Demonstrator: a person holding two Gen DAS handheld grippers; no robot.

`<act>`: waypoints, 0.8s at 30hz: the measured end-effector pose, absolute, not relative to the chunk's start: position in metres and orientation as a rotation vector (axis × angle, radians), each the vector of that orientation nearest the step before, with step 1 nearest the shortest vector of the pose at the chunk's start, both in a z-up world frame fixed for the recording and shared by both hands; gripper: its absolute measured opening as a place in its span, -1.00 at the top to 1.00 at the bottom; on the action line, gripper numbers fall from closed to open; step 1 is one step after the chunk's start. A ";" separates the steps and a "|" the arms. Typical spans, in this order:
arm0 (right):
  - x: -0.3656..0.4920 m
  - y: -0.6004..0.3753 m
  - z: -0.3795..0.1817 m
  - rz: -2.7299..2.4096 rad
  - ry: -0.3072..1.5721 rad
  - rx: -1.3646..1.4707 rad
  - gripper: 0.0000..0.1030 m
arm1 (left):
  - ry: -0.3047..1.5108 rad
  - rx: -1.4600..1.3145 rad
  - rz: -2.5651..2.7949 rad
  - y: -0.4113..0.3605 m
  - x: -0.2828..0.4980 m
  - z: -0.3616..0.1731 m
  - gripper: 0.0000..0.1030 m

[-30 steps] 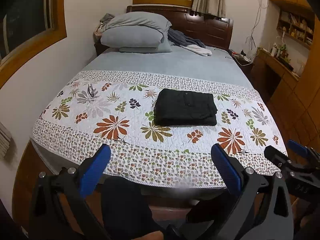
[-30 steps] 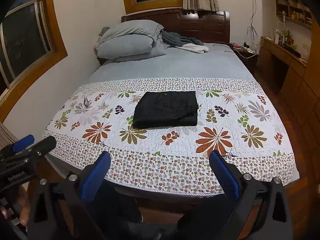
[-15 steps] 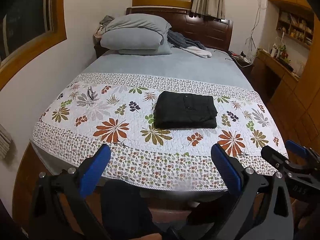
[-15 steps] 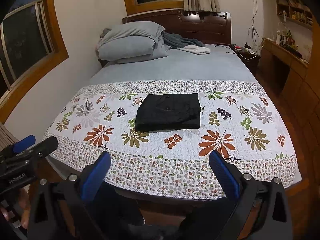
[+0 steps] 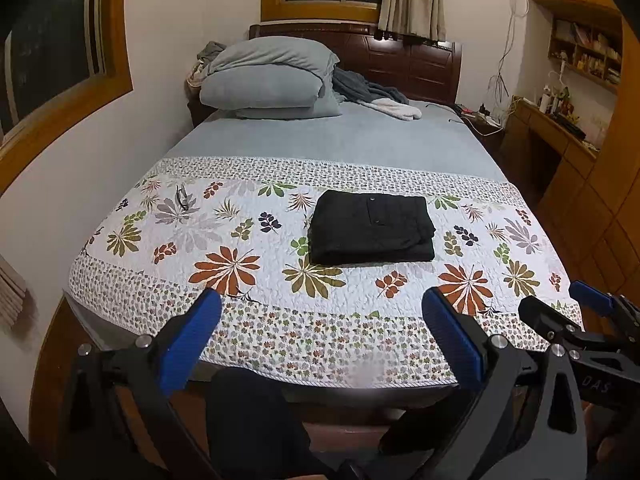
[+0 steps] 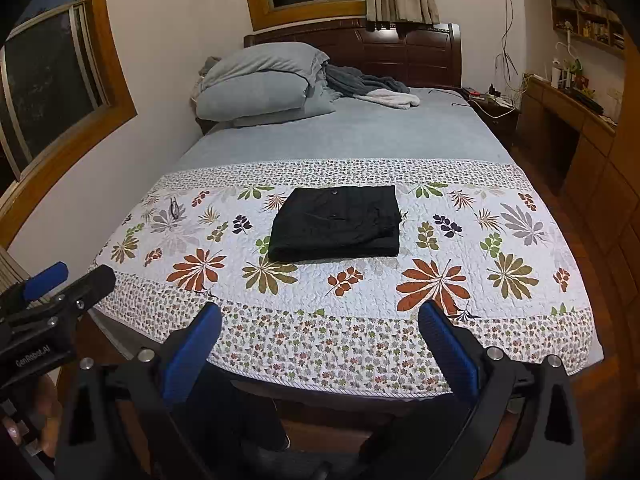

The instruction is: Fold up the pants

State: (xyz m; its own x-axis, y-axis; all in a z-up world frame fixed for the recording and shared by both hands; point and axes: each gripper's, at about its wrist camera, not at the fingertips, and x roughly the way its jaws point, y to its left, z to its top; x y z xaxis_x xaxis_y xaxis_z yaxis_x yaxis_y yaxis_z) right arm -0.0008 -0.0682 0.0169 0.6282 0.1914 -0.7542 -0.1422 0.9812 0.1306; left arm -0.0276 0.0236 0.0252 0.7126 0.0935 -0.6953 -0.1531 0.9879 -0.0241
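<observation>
Black pants (image 5: 372,229) are seen folded flat mid-quilt (image 5: 256,288); left tool (image 5: 320,316) and right tool (image 6: 320,316) are held spread wide, nothing gripped, well short of the pants.

bed (image 5: 360,140) | floral quilt (image 5: 248,248): folded black pants (image 5: 372,228), glasses (image 5: 182,198) | head: pillows (image 5: 268,80)

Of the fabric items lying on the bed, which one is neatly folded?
The black pants on the floral quilt, a flat rectangle. The grey blanket and white garment by the headboard lie crumpled.
</observation>
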 end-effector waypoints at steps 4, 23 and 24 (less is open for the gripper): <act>-0.001 -0.068 0.017 0.191 0.870 0.058 -0.93 | 0.754 -0.084 0.136 0.024 -0.028 0.027 -0.94; -0.001 -0.072 0.019 0.190 0.867 0.054 -0.93 | 0.752 -0.101 0.129 0.027 -0.029 0.028 -0.94; -0.001 -0.071 0.019 0.189 0.867 0.054 -0.93 | 0.752 -0.099 0.130 0.028 -0.029 0.028 -0.94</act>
